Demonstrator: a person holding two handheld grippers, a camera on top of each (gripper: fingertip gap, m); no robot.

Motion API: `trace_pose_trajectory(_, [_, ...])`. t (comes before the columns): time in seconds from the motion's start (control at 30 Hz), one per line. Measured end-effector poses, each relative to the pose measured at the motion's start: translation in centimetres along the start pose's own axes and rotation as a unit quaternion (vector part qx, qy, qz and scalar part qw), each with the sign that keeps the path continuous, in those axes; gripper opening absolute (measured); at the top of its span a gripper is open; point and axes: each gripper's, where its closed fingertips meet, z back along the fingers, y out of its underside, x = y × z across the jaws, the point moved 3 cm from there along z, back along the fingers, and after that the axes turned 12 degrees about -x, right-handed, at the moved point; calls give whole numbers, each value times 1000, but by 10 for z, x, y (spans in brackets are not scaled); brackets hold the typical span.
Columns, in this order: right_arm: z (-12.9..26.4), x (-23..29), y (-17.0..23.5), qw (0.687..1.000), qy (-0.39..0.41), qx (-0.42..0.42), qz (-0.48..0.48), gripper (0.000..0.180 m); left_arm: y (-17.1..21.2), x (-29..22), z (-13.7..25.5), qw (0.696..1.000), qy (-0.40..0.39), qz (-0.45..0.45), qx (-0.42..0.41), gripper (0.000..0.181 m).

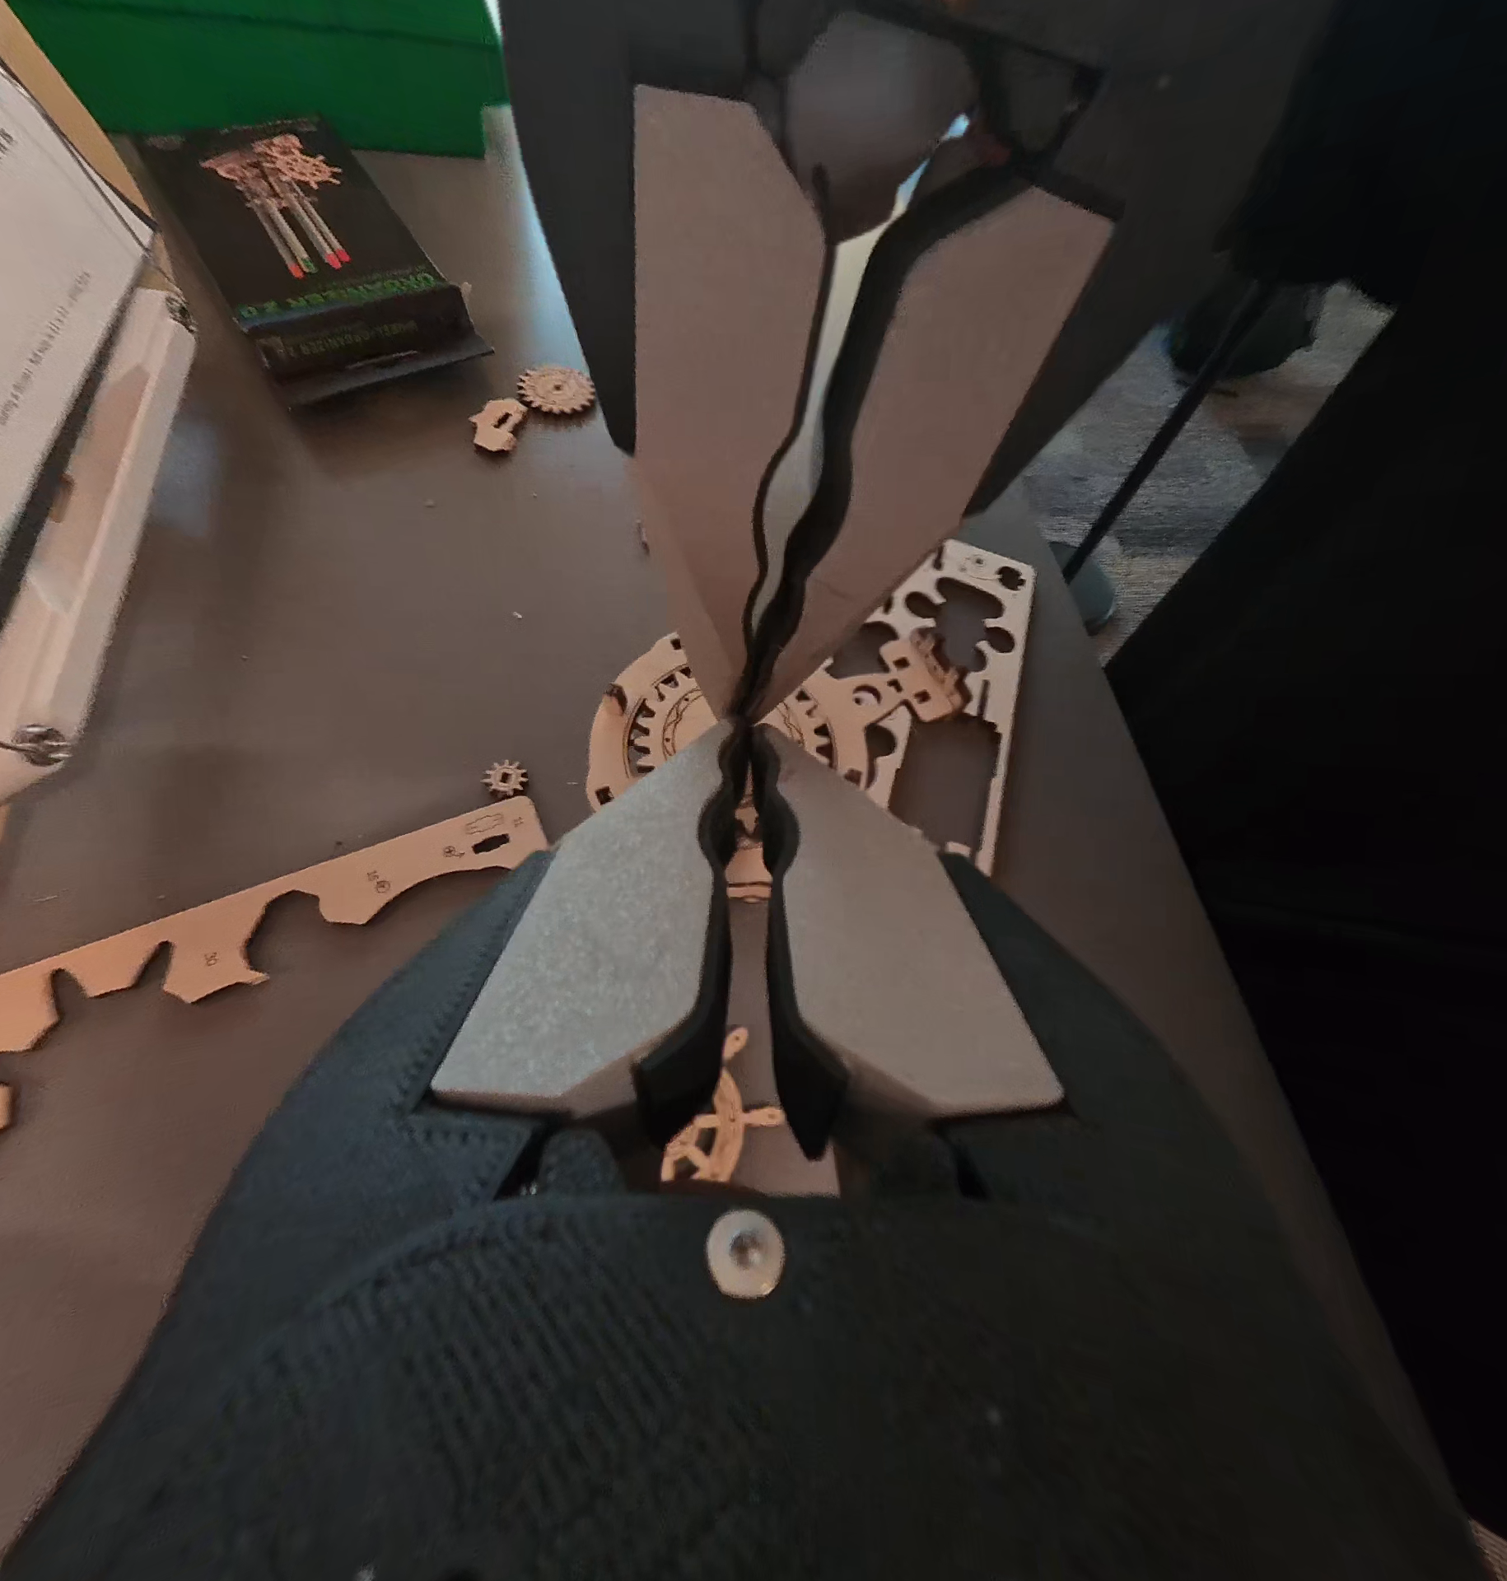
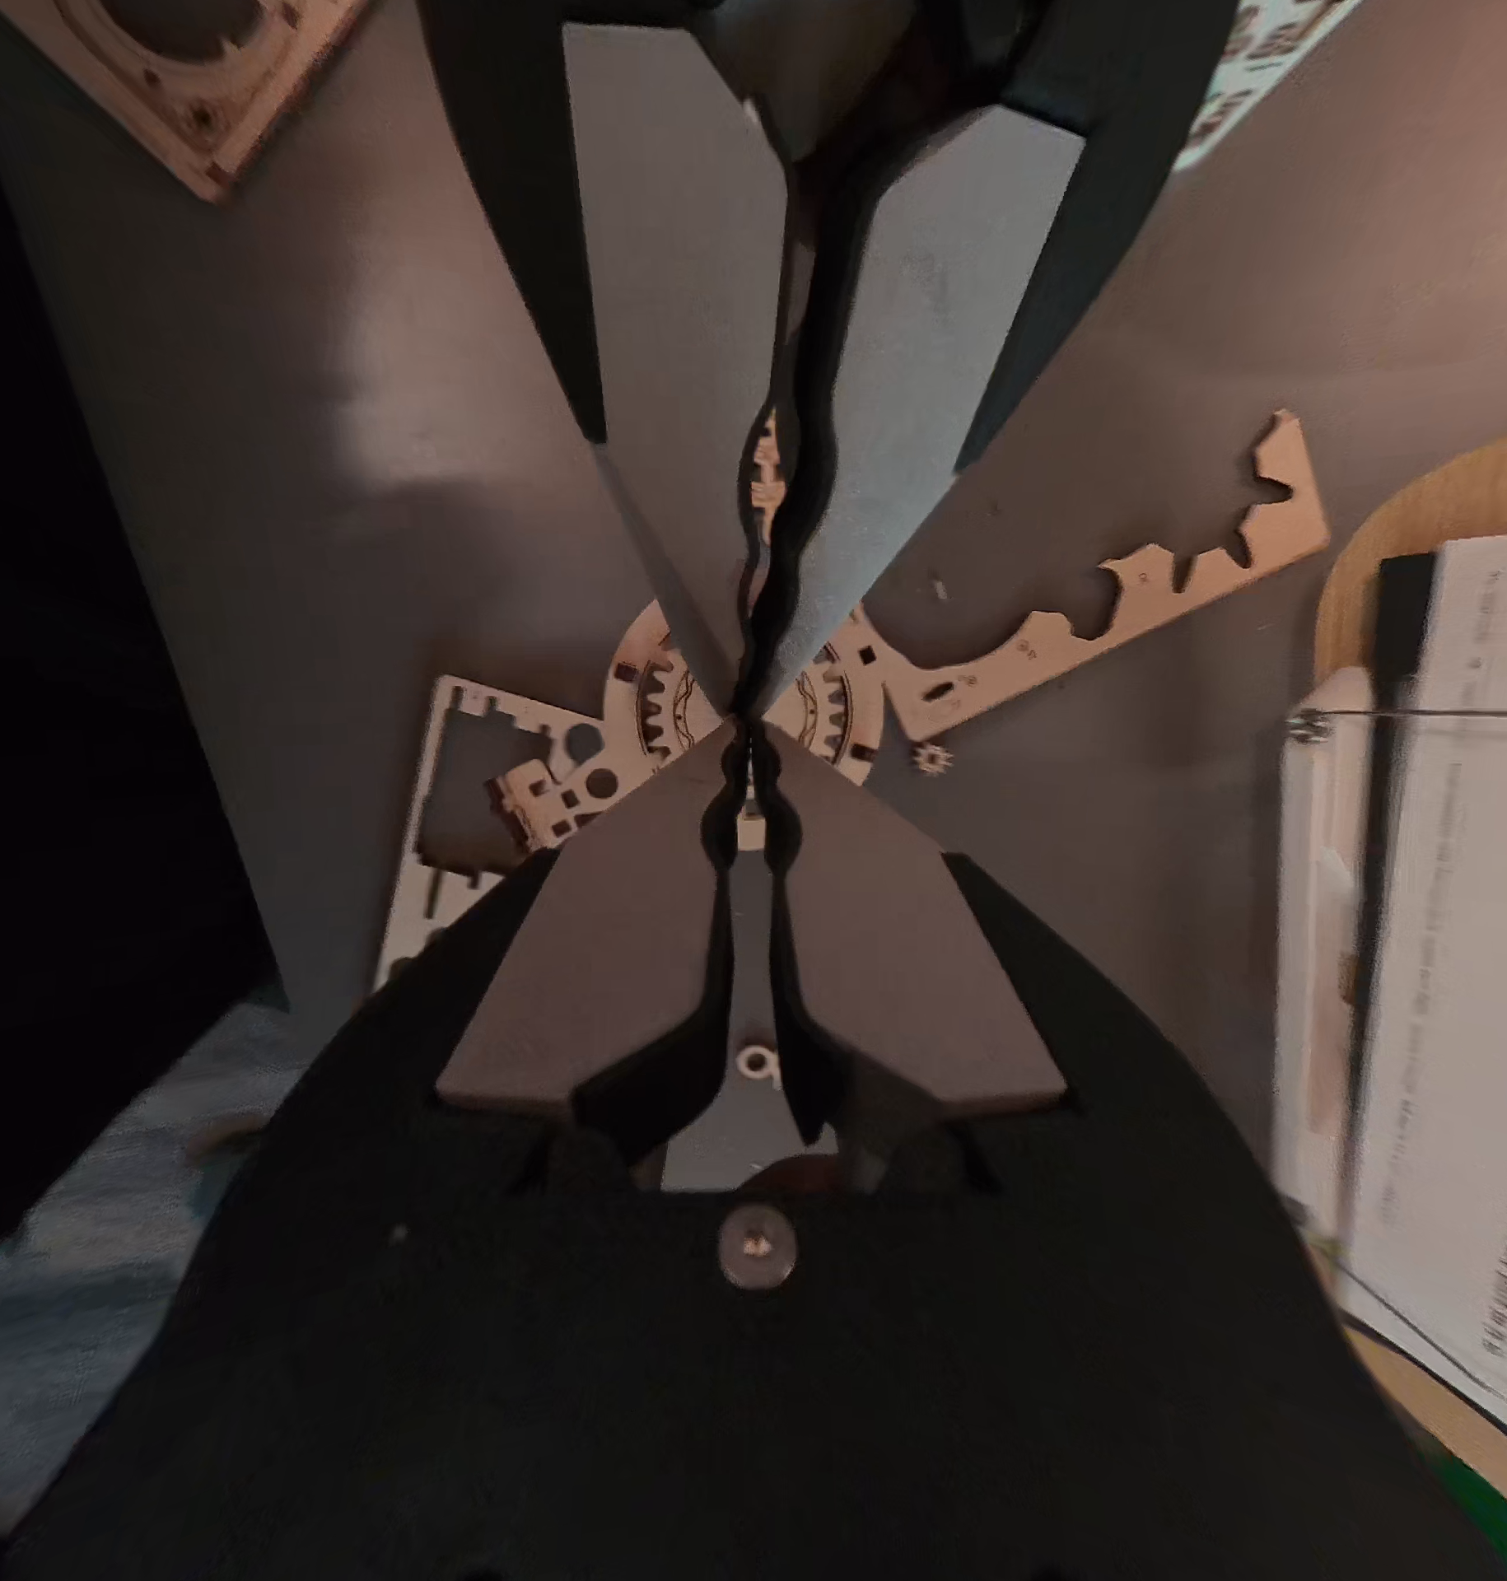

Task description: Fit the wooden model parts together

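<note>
**A:** Where do the two grippers stand?

**B:** Tip to tip. In the left wrist view the left gripper (image 1: 743, 743) comes up from the bottom and the right gripper (image 1: 746, 684) comes down from the top, and their points meet just above the round wooden gear assembly (image 1: 647, 744). The right wrist view shows the same meeting mirrored: the right gripper (image 2: 746, 737) below, the left gripper (image 2: 746, 697) above.

**A:** And the jaws?

**B:** Both pairs are pressed together at the tips, the black wavy pads touching. Whether a small wooden part is pinched where the four tips meet, I cannot tell; it is too tight and blurred there.

**A:** Where are the model parts?

**B:** On the dark desk (image 1: 348, 616). The gear assembly lies flat right under the tips, beside and partly over a punched-out wooden sheet (image 1: 981, 650) near the desk's edge. A long wooden strip (image 1: 245, 932) with jagged cut-outs lies close to the assembly, with a tiny gear (image 1: 504, 778) just off its end. Through the gap between the left gripper's pads a spoked wooden wheel (image 1: 716, 1129) shows on the desk.

**A:** Anything farther off?

**B:** A larger gear (image 1: 555, 391) and a small notched piece (image 1: 498, 425) touching it, next to a dark printed box (image 1: 305, 248). A white paper stack (image 1: 40, 385) sits at the left, a green block (image 1: 262, 68) behind. In the right wrist view a square wooden frame (image 2: 194, 77) lies in the far corner.
</note>
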Motion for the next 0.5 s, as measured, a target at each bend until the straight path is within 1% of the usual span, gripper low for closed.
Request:
trace_pose_trajectory(0.03, [1, 3, 0, 1000, -16, -16, -15, 0, 0, -5, 1, 1000, 22, 20, 0, 0])
trace_pose_trajectory(0.07, [1, 3, 2, 999, -20, -24, -25, 4, -1, -8, 2, 999, 42, 34, -4, 0])
trace_pose_trajectory(0.1, [2, 1, 4, 999, -11, -27, -26, 5, -4, -7, 6, 998, 44, 37, -10, 0])
trace_pose_trajectory(0.17, [7, -2, 5, 999, 8, -37, -23, 7, -7, 0, 13, 999, 28, 28, -8, 0])
trace_pose_trajectory(0.27, [14, -2, 3, 998, 13, -54, -30, 10, -11, 3, 15, 999, 18, 27, -17, 0])
trace_pose_trajectory(0.37, [12, -1, 7, 999, 9, -42, -29, 10, -4, 1, 7, 999, 18, 27, -1, 4])
trace_pose_trajectory(0.43, [11, -1, 9, 999, 9, -39, -26, 7, 3, 2, 2, 1000, 11, 17, 17, 5])
trace_pose_trajectory(0.5, [9, -1, 9, 999, 7, -42, -25, 5, 3, 1, 0, 1000, 12, 17, 14, 4])
